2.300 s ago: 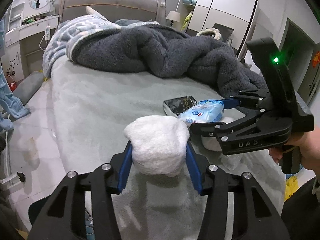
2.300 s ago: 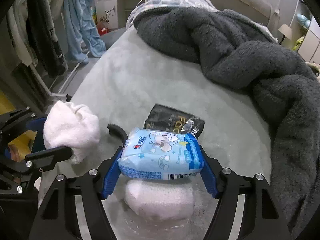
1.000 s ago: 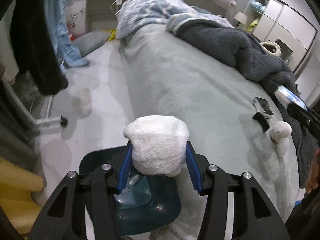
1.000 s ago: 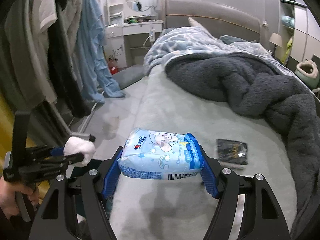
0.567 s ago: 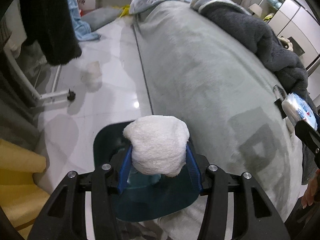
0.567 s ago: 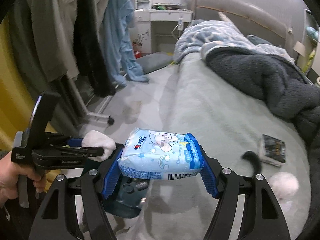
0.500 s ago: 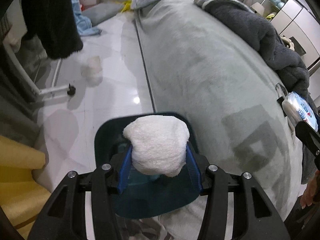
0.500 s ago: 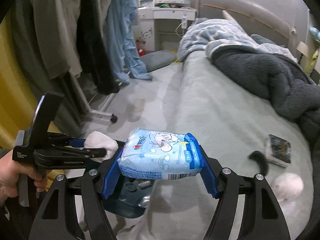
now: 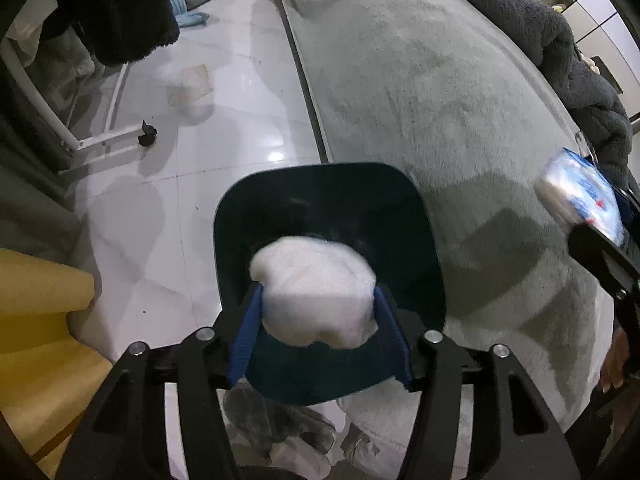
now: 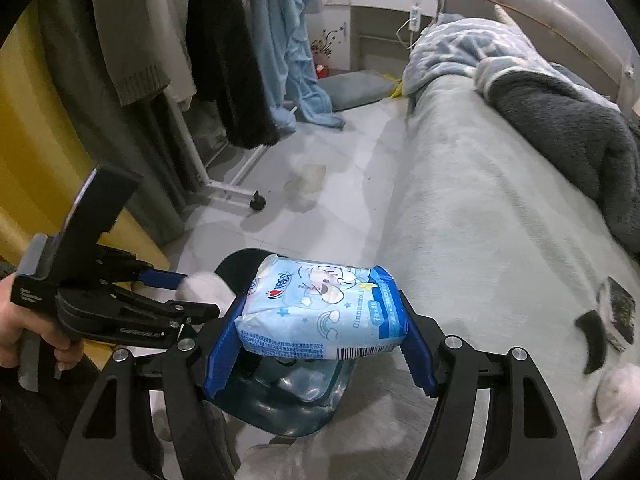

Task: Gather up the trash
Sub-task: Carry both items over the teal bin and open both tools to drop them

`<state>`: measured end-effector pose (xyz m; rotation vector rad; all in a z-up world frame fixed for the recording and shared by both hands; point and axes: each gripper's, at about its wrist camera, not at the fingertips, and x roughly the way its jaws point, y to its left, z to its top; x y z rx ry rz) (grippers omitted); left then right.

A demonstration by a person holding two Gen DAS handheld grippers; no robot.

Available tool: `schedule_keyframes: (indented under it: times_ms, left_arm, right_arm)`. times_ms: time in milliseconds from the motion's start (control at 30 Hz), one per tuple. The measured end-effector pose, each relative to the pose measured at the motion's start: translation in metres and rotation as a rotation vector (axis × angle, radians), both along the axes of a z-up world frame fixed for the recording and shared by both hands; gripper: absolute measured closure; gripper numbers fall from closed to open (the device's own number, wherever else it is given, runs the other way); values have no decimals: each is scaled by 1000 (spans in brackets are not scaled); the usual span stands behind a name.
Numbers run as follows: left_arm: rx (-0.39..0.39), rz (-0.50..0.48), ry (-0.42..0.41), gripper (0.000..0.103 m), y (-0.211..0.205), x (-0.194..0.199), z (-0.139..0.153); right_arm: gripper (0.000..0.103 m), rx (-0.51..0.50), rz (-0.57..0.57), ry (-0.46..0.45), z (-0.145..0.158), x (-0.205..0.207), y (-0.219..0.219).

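Note:
My left gripper [image 9: 318, 308] is shut on a white tissue wad [image 9: 316, 286] and holds it right over the open dark teal trash bin [image 9: 320, 200] on the floor beside the bed. My right gripper [image 10: 320, 324] is shut on a light blue tissue pack [image 10: 320, 312] and holds it over the same bin [image 10: 280, 396], close to the left gripper [image 10: 196, 292]. The pack also shows at the right edge of the left wrist view [image 9: 580, 192]. A black wrapper [image 10: 616, 312] and another white wad [image 10: 616, 384] lie on the bed.
The grey-green bed [image 9: 440, 100] runs along the bin's right side, with a dark fleece blanket [image 10: 568, 128] further back. A clothes rack with a wheeled leg [image 10: 240, 196] and hanging clothes stands on the left. A yellow object [image 9: 36, 320] is at the near left.
Both grippers have swung from over the bed down towards the bin. The bin is larger and more central in both views. Each still holds its item.

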<state>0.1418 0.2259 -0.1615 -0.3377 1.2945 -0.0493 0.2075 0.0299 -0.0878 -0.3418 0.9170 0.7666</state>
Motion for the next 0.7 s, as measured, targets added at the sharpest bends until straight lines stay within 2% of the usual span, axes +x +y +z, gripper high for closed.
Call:
schedule_keyframes:
  times_ms: [233, 433, 700]
  left_arm:
    - [-6, 22, -15, 30, 18, -11, 6]
    - [-5, 53, -56, 26, 37, -19, 18]
    - [7, 62, -187, 21, 46, -28, 50]
  right_arm:
    - [31, -49, 43, 39, -24, 1, 23]
    - [31, -121, 82, 90, -50, -6, 43]
    - [31, -207, 124, 148, -78, -15, 57]
